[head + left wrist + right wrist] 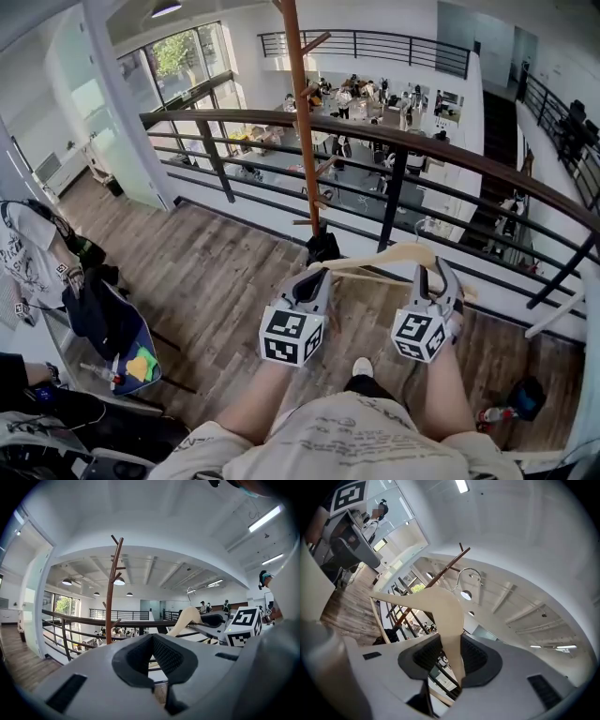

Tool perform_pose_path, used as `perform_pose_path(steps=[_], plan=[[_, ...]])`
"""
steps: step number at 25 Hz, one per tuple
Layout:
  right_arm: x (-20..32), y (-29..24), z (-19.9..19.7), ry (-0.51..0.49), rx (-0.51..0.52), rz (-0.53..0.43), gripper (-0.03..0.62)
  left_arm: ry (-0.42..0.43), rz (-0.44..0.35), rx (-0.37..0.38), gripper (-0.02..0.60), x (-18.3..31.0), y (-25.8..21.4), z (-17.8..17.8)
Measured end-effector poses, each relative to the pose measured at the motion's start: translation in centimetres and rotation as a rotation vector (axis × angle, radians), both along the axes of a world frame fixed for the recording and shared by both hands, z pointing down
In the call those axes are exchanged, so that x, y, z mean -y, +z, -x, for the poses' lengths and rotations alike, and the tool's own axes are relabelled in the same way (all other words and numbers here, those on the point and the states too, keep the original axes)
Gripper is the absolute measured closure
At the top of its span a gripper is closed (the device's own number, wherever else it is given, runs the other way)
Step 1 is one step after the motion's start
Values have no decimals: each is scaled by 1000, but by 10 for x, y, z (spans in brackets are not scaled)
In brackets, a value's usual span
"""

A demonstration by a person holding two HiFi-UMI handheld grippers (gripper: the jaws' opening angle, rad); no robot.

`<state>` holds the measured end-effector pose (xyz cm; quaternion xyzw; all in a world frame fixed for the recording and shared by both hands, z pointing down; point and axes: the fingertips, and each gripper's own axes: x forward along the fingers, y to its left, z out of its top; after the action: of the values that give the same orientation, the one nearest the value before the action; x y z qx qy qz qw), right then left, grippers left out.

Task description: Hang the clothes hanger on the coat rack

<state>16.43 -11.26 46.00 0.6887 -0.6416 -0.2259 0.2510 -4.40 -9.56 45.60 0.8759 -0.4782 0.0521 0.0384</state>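
Plank floor point(216, 272) with a dark railing point(450, 155) at its far edge and a brown coat rack point(302, 122) beside it. The pale wooden hanger point(394, 258) with a metal hook sits on the near side of the rack, clamped in the right gripper point(436, 269)'s jaws. The left gripper point(314, 278)'s jaws are slightly parted and empty.

I see the clothes hanger point(440, 606) as pale wood, smooth, with a soft matt sheen. Its hook point(468, 570) is thin, bright metal. The coat rack point(302, 131) is reddish-brown wood, also smooth. The floor point(206, 272) is made of wood planks, matt, with a strong visible grain. The railing point(395, 197) looks like dark painted metal. The shells of the left gripper point(152, 658) and the right gripper point(449, 656) are grey matt plastic. The fingers point(423, 654) carry black pads with a fine ribbed texture.
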Motion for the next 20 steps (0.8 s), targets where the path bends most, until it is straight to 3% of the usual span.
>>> perform_pose_path(steps=[10, 20], plan=[[83, -19, -17, -78, -31, 0, 465, -47, 27, -3, 577, 70, -11, -10], [186, -45, -36, -205, -51, -25, 464, -116, 3, -20, 577, 159, -38, -32]])
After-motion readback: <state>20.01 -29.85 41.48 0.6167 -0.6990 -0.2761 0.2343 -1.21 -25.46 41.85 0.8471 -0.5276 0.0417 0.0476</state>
